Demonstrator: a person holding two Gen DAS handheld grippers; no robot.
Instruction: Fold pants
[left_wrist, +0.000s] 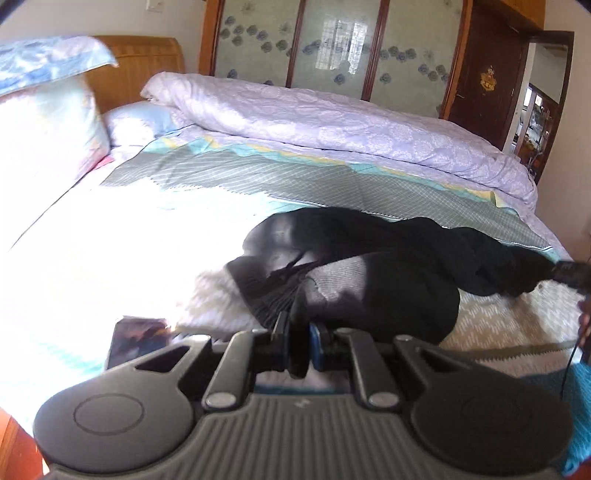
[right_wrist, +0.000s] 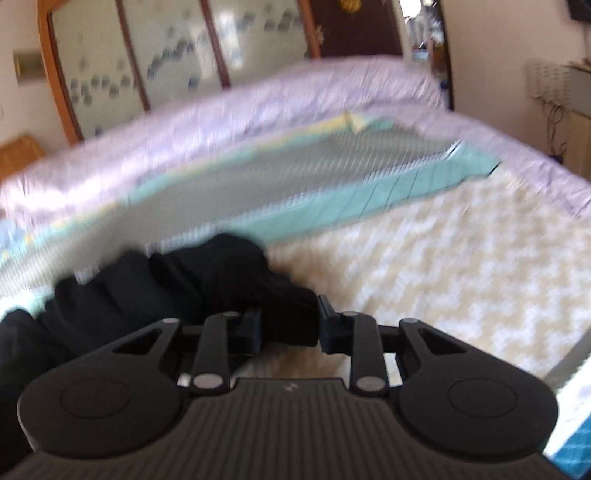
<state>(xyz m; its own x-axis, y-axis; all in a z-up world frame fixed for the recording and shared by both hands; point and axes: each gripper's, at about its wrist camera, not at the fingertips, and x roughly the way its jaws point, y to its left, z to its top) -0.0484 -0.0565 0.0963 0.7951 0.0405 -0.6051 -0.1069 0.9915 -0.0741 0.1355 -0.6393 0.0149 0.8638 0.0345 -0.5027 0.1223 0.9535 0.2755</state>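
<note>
We see the pants (left_wrist: 369, 266), black with a grey lining, bunched in a long heap on the bed (left_wrist: 129, 258), nearer its front edge than the far edge and running from mid-bed toward the right side.

Left tongs (left_wrist: 298, 332): pinched almost fully together on a fold of the pants at the ribbed waistband end. Fabric fills the narrow gap between the pads, so we read this as a firm grip.

Right tongs (right_wrist: 289, 325): narrowed onto a thick wad of black fabric, at the other end of the heap. The pads press on it from both sides; the gap is wider than on the left only because the bunch is bulkier. The right wrist view is motion-blurred, detail is poor.

In the left wrist view the right tongs appear at the right edge, with the fabric stretching toward them.

Also on the bed: a rolled lilac duvet (left_wrist: 351, 122) along the far edge, a grey-and-teal blanket (left_wrist: 240, 173) just in front of it, pillows (left_wrist: 48, 122) at the headboard end, and a phone (left_wrist: 136, 341) near the front edge, left of the left tongs.
</note>
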